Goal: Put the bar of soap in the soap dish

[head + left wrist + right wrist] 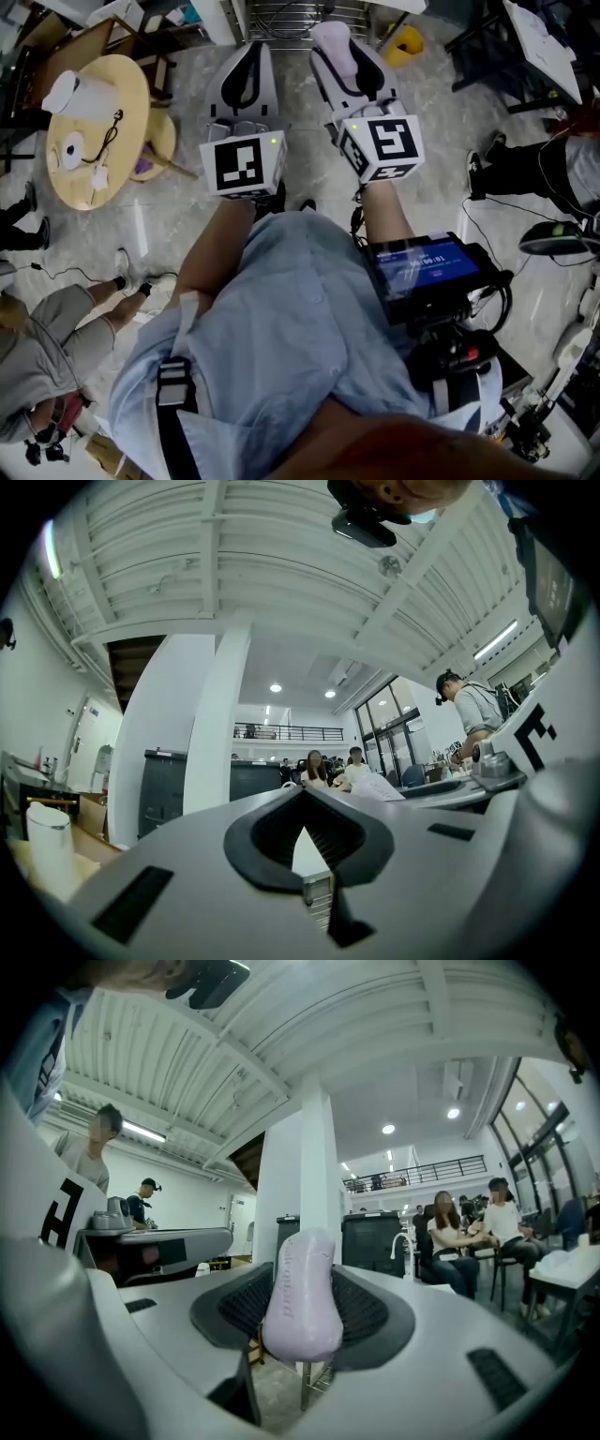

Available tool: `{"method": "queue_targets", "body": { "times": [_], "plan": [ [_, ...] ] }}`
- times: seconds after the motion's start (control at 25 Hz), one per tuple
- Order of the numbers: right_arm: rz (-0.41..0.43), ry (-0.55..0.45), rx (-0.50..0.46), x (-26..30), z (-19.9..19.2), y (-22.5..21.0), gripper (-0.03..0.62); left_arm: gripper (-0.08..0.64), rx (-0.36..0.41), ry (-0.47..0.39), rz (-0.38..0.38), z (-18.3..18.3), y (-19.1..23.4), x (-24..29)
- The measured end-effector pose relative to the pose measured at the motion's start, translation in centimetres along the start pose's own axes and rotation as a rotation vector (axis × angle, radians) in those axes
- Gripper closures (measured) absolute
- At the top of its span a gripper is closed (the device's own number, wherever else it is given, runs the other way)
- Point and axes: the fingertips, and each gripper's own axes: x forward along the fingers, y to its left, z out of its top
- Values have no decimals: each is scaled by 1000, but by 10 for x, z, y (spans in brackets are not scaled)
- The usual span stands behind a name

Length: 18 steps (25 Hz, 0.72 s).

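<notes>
A pale lilac bar of soap (302, 1297) stands on end between the ribbed pads of my right gripper (302, 1312), which is shut on it. From the head view the soap (335, 42) shows at the tip of the right gripper (343, 56), held out at waist height over the floor. My left gripper (247, 58) is beside it at the same height. Its jaws meet at the tips with nothing between them (302, 799). I see no soap dish in any view.
A round wooden table (120, 89) with a white cylinder (66, 91) and a cable stands to the left. A yellow object (405, 43) lies on the floor ahead. A screen unit (427, 267) hangs at the person's waist. Seated people (455, 1241) and a white column (214, 733) lie beyond.
</notes>
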Motion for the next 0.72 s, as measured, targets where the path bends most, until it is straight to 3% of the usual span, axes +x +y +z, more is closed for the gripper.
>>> {"method": "queue_targets", "body": {
  "times": [0.48,0.72],
  "plan": [
    [8,12,1,118,-8,-16,388,552,-34,-8,-10,-34,80,99],
    [4,-7,-4,154,5,-22,388,552,-31,-25,-21,-31,102,126]
  ]
}}
